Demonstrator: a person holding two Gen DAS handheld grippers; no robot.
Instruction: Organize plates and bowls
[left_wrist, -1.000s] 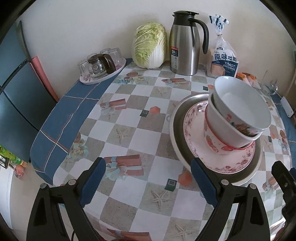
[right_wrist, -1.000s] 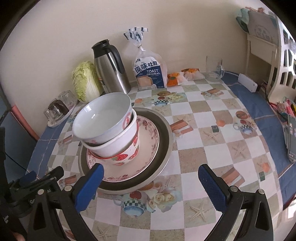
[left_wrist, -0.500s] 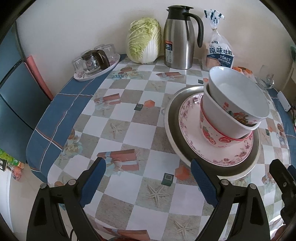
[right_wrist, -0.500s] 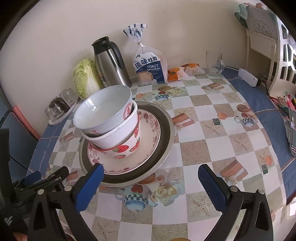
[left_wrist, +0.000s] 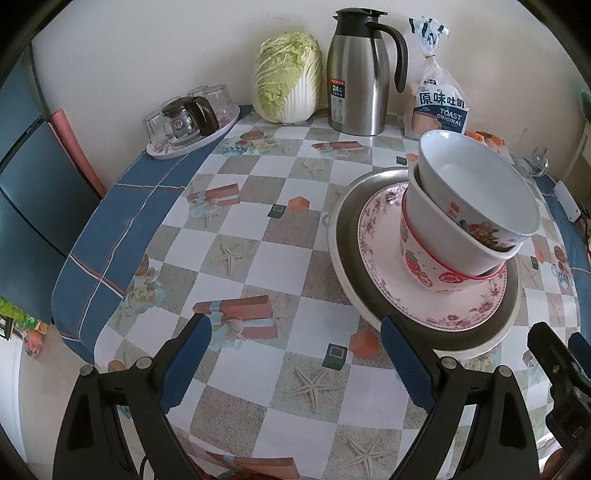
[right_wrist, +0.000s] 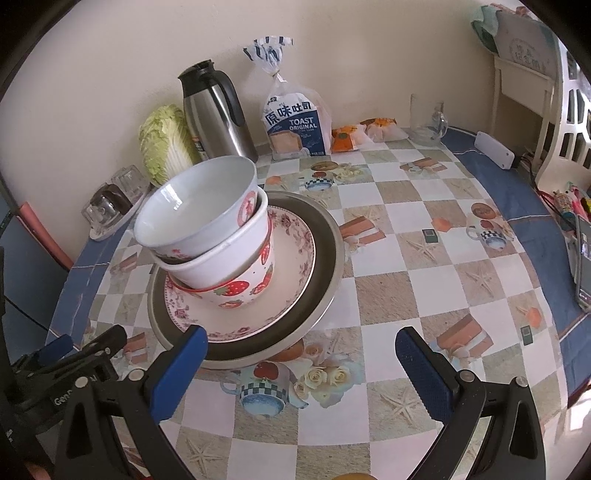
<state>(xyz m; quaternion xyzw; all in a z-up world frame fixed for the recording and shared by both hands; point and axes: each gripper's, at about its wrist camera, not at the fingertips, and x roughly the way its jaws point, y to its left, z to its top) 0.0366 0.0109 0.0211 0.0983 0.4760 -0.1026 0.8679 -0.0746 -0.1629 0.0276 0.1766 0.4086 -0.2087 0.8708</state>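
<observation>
A stack stands on the table: a large metal plate (left_wrist: 343, 243) (right_wrist: 328, 254), a pink floral plate (left_wrist: 380, 266) (right_wrist: 291, 266), a strawberry bowl (left_wrist: 424, 266) (right_wrist: 255, 284), a plain white bowl (right_wrist: 221, 266), and a white bowl with red marks (left_wrist: 476, 188) (right_wrist: 199, 206) tilted on top. My left gripper (left_wrist: 295, 332) is open and empty, over the table to the stack's left. My right gripper (right_wrist: 301, 343) is open and empty, at the stack's near edge. Each gripper shows at the edge of the other's view.
At the back by the wall stand a cabbage (left_wrist: 286, 86), a steel thermos jug (left_wrist: 360, 72), a bag of toast (left_wrist: 439, 99) and a tray of glasses (left_wrist: 192, 118). A glass mug (right_wrist: 428, 120), wrapped snacks (right_wrist: 364, 133) and a white device (right_wrist: 493, 149) lie at the right.
Both grippers have drawn back and risen a little from the stack, so more of the table shows. The stack has not moved. Both jaws stay open.
</observation>
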